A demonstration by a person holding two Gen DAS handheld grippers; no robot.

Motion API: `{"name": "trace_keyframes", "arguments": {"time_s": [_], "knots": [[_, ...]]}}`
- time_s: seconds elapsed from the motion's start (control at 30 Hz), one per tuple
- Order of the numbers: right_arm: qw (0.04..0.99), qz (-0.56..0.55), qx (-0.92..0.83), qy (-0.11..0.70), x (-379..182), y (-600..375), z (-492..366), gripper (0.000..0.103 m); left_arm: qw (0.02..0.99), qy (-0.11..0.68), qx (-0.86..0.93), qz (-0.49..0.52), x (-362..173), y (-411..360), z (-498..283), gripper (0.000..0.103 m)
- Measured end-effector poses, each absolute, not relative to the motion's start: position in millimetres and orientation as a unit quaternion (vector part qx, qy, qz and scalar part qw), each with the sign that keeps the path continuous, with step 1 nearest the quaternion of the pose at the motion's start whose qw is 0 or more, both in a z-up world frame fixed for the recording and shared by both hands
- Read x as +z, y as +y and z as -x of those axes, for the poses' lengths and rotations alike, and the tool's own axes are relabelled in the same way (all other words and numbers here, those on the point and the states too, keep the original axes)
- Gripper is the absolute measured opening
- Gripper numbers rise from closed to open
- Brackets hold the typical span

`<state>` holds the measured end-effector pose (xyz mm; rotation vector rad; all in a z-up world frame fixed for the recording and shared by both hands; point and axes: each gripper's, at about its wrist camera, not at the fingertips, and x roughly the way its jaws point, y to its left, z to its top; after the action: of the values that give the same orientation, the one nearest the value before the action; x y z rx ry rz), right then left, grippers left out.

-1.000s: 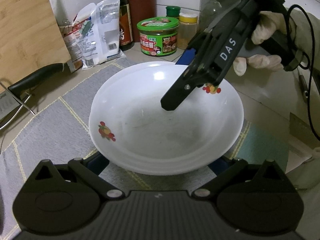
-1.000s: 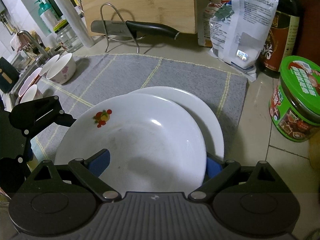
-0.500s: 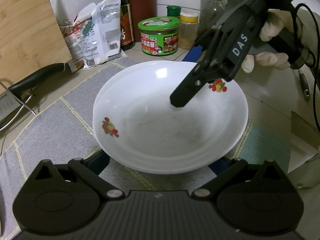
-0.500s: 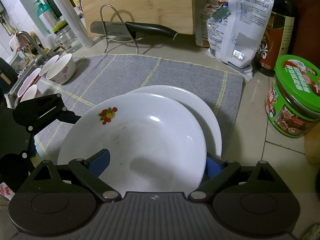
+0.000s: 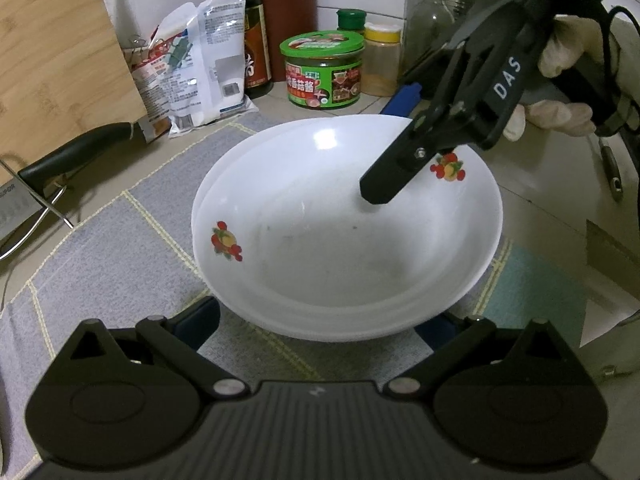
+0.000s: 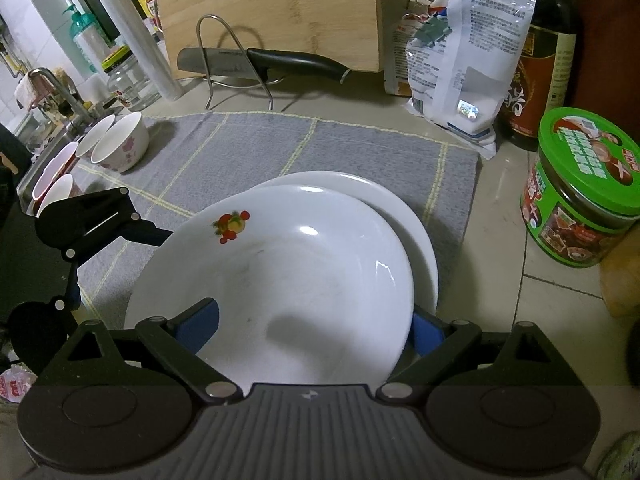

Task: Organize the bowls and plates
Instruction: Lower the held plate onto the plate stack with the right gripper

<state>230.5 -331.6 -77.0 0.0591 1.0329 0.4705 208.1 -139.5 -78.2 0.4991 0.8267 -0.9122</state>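
Observation:
A white bowl with fruit decals [image 5: 344, 232] [image 6: 288, 280] sits on a white plate [image 6: 400, 216] on the grey mat [image 6: 280, 148]. My right gripper [image 6: 316, 324] is open, one finger [image 5: 394, 172] inside the bowl and the other outside its rim; it shows from the left wrist view too. My left gripper [image 5: 320, 320] is open, its fingers spread wide on either side of the bowl's near edge, low by the mat. It also shows at the left of the right wrist view [image 6: 96, 232].
Small bowls [image 6: 116, 144] stand at the mat's far left by the sink. A knife on a wire stand [image 6: 256, 60], a cutting board [image 6: 264, 12], a white bag [image 6: 460, 60], a sauce bottle [image 6: 536, 60] and a green jar [image 6: 580, 188] line the back and right.
The bowl has shifted slightly to the right with the right gripper. Both grippers' jaws stay spread as before.

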Motion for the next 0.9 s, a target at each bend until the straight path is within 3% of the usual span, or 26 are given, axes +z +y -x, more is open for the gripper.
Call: {"name": "trace_keyframes", "arguments": {"time_s": [0.9], "knots": [[0.844,-0.01,0.195,0.499,-72.3,-335.1,-212.9,0.103,0.784,0.381,-0.433,-0.229,-77.5,-143.6,-208.0,0.102]]}}
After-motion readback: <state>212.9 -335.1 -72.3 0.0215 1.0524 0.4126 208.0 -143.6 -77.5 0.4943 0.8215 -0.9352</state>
